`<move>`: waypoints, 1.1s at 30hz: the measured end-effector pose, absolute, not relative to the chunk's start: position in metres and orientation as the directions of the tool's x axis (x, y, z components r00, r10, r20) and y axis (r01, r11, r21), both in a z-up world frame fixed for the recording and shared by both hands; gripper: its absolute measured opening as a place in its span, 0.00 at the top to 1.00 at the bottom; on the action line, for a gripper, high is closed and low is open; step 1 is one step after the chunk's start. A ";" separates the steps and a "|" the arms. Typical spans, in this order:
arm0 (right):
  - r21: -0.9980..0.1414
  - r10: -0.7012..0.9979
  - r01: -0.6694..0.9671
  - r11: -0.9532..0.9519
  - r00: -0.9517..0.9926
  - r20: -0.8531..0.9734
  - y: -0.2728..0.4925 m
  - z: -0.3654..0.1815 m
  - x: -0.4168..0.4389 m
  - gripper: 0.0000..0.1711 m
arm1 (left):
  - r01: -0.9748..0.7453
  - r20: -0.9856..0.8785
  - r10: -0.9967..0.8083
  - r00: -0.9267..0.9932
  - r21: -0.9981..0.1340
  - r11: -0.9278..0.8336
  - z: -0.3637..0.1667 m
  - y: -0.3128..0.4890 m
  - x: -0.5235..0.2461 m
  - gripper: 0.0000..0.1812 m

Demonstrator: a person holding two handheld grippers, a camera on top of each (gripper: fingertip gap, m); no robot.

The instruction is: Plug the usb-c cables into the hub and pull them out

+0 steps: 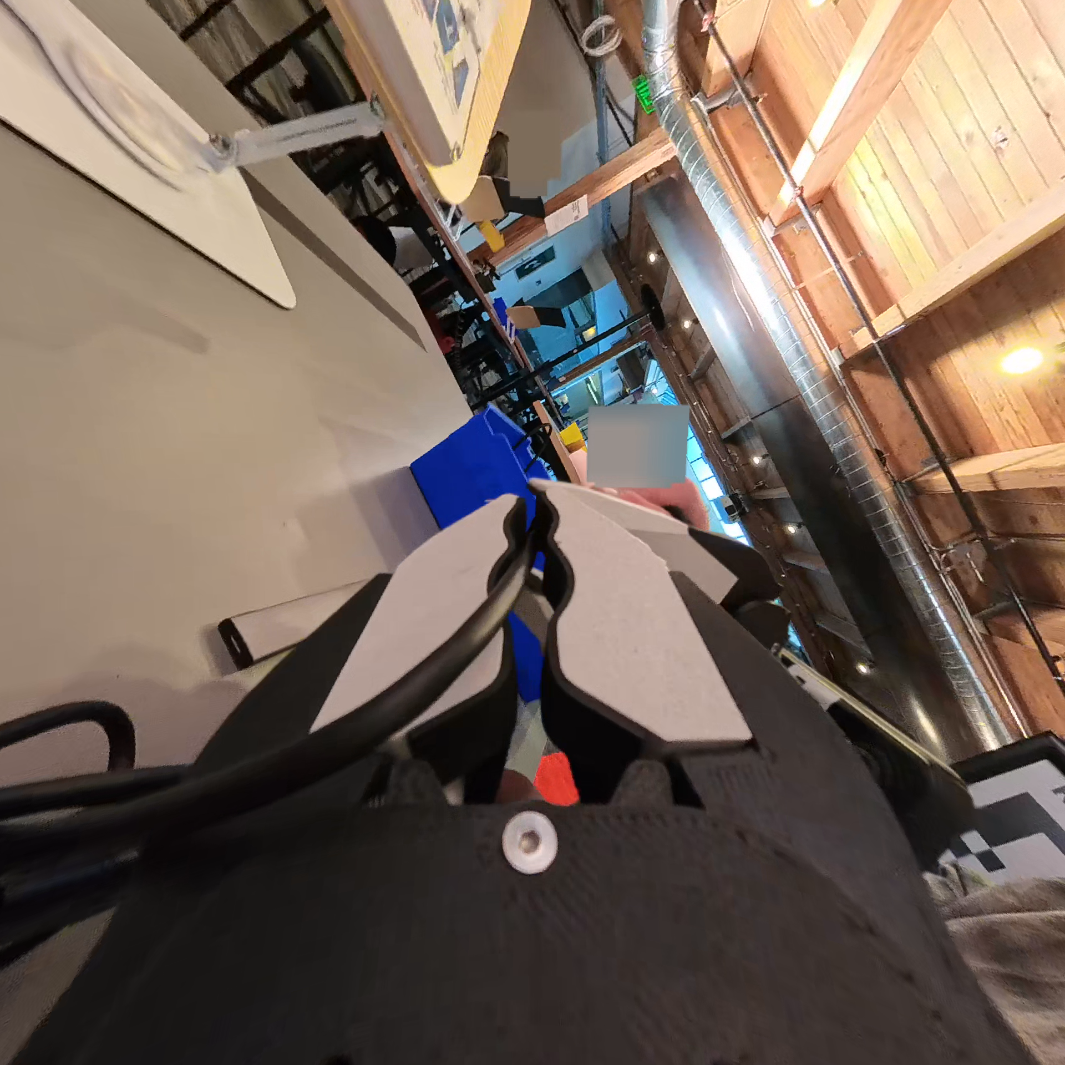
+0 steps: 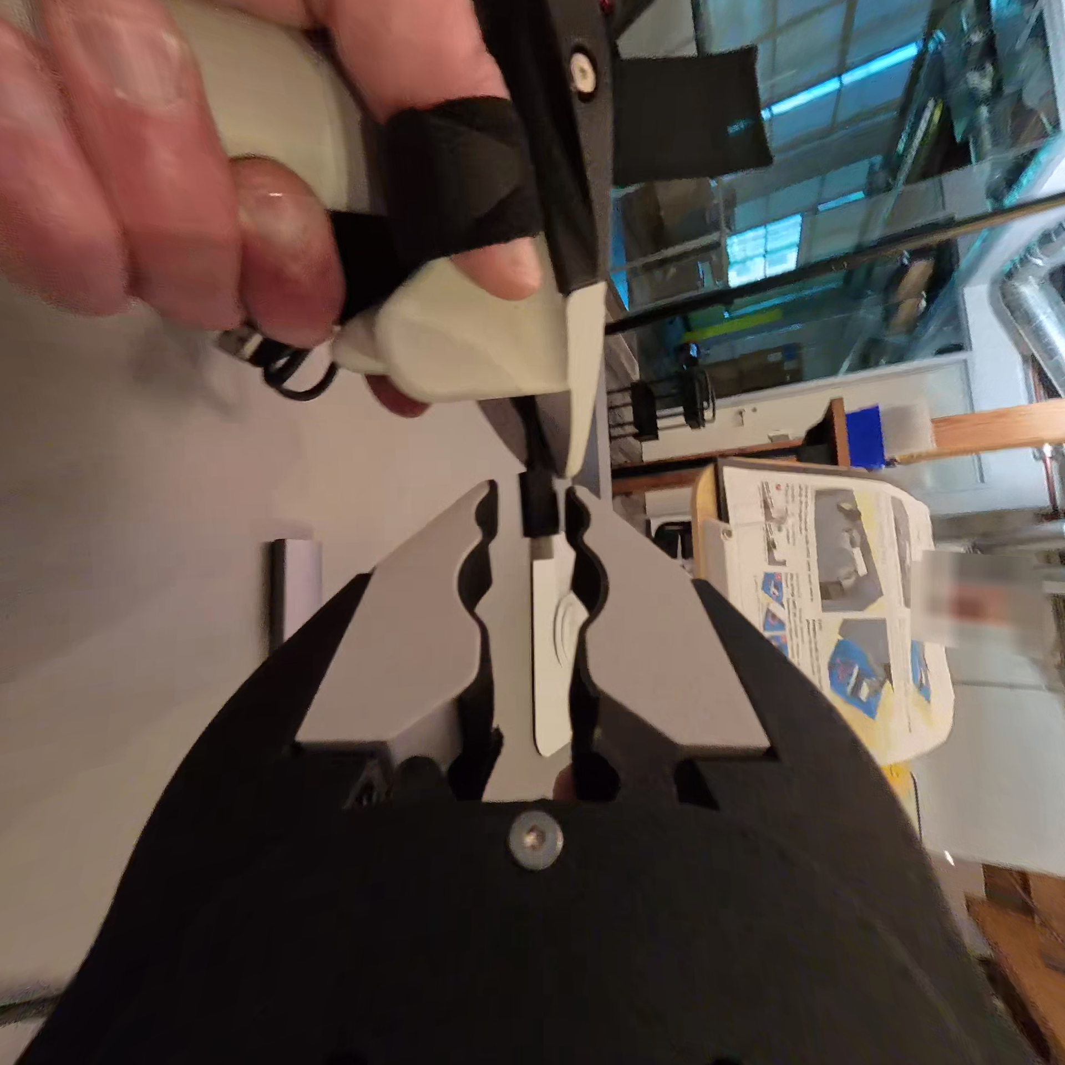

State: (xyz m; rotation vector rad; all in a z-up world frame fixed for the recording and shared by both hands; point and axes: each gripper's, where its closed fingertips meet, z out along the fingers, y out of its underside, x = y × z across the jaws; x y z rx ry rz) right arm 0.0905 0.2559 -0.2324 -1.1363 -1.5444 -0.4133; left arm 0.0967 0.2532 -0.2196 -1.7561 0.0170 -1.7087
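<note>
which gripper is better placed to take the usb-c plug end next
Right. The right gripper is open with the black usb-c plug hanging between its fingertips. The left gripper is shut on the black cable, dangling the plug there.

Workshop: exposed ducting (image 1: 807, 357), timber ceiling (image 1: 922, 173), blue bin (image 1: 461, 478)

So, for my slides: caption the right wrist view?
Left gripper presents black USB-C plug between right gripper's open fingers.

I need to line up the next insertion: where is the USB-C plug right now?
In the right wrist view, the USB-C plug hangs tip-down between the tips of the open right gripper, held just above by the left gripper; the right fingers don't clamp it.
</note>
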 end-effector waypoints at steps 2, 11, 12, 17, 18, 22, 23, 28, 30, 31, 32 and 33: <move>-0.340 0.471 0.835 0.433 0.112 0.875 0.260 -0.236 0.092 0.94 | 0.430 0.879 -0.452 0.151 -0.470 -0.771 -0.222 0.252 0.099 0.99; -0.685 0.797 0.657 0.314 0.211 0.567 0.239 -0.224 0.086 0.95 | 0.393 0.628 -0.719 0.299 -0.767 -0.506 -0.200 0.244 0.096 0.89; -0.711 0.823 0.635 0.302 0.203 0.530 0.236 -0.221 0.086 0.95 | 0.367 0.557 -0.762 0.331 -0.820 -0.439 -0.197 0.241 0.097 0.85; -0.773 0.906 0.565 0.288 0.100 0.411 0.218 -0.207 0.085 0.95 | 0.231 0.213 -0.886 0.412 -0.965 -0.125 -0.186 0.228 0.104 0.68; -0.778 0.907 0.556 0.292 0.098 0.410 0.217 -0.203 0.085 0.95 | 0.239 0.223 -0.886 0.406 -0.962 -0.132 -0.184 0.228 0.105 0.64; -0.761 0.922 0.572 0.304 0.025 0.387 0.209 -0.204 0.082 0.95 | 0.369 0.397 -0.867 0.300 -0.887 -0.279 -0.173 0.231 0.113 0.37; -0.756 0.926 0.578 0.308 0.000 0.378 0.205 -0.205 0.081 0.95 | 0.429 0.457 -0.851 0.258 -0.843 -0.323 -0.169 0.233 0.113 0.36; -0.730 0.938 0.606 0.318 -0.086 0.337 0.192 -0.214 0.077 0.95 | 0.682 0.660 -0.751 0.038 -0.566 -0.463 -0.155 0.251 0.097 0.45; -0.745 0.947 0.597 0.297 -0.086 0.308 0.192 -0.211 0.081 0.95 | 0.684 0.624 -0.781 0.023 -0.580 -0.443 -0.151 0.248 0.096 0.56; -0.757 0.953 0.589 0.283 -0.086 0.290 0.192 -0.209 0.084 0.95 | 0.656 0.579 -0.813 0.063 -0.638 -0.404 -0.151 0.243 0.099 0.60; -0.768 0.960 0.583 0.265 -0.088 0.265 0.191 -0.207 0.087 0.95 | 0.611 0.504 -0.855 0.120 -0.717 -0.336 -0.152 0.237 0.102 0.64; -0.776 0.966 0.579 0.251 -0.092 0.243 0.191 -0.205 0.090 0.95 | 0.539 0.410 -0.892 0.190 -0.803 -0.254 -0.155 0.230 0.108 0.67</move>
